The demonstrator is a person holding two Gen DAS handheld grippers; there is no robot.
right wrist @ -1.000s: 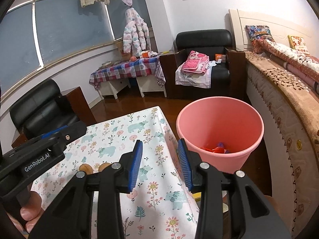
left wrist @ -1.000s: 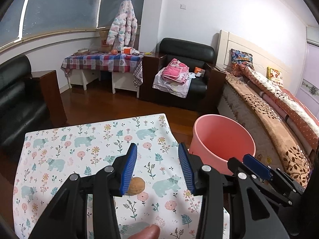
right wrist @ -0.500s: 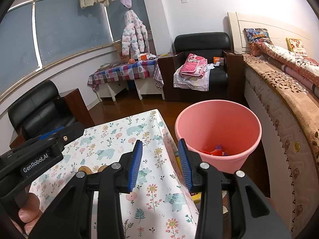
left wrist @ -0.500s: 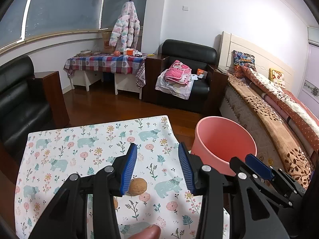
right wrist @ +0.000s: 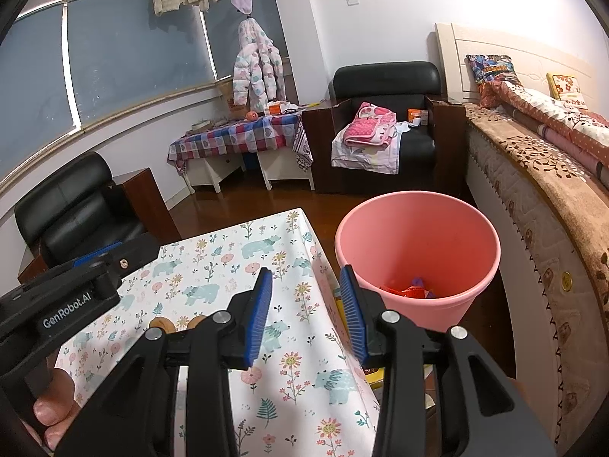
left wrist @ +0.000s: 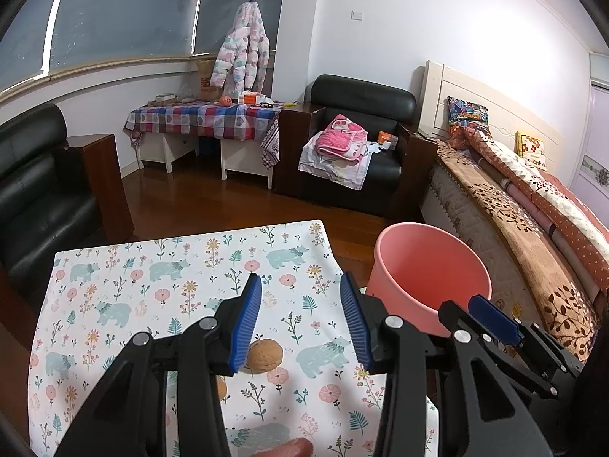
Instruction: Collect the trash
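Note:
A brown walnut [left wrist: 264, 355] lies on the floral tablecloth [left wrist: 171, 266], just below and left of my open, empty left gripper [left wrist: 300, 320]. A second walnut [left wrist: 221, 387] is half hidden behind the left finger. In the right wrist view both walnuts [right wrist: 163, 323] [right wrist: 197, 321] lie left of my open, empty right gripper [right wrist: 306, 314], which hovers over the table's right edge. The pink trash bucket [right wrist: 416, 251] stands on the floor right of the table and holds red and purple scraps [right wrist: 413, 288]. It also shows in the left wrist view [left wrist: 428, 274].
A bed [right wrist: 540, 190] runs along the right, close to the bucket. A black armchair [right wrist: 384, 129] with pink clothes and a checked side table [right wrist: 236, 141] stand at the back. A black sofa [left wrist: 34, 190] is at the left. The left gripper's body [right wrist: 72, 293] crosses the right view.
Both grippers have drawn back and risen slightly, so more of the table and floor shows. The walnuts and bucket have not moved. Both grippers stay open.

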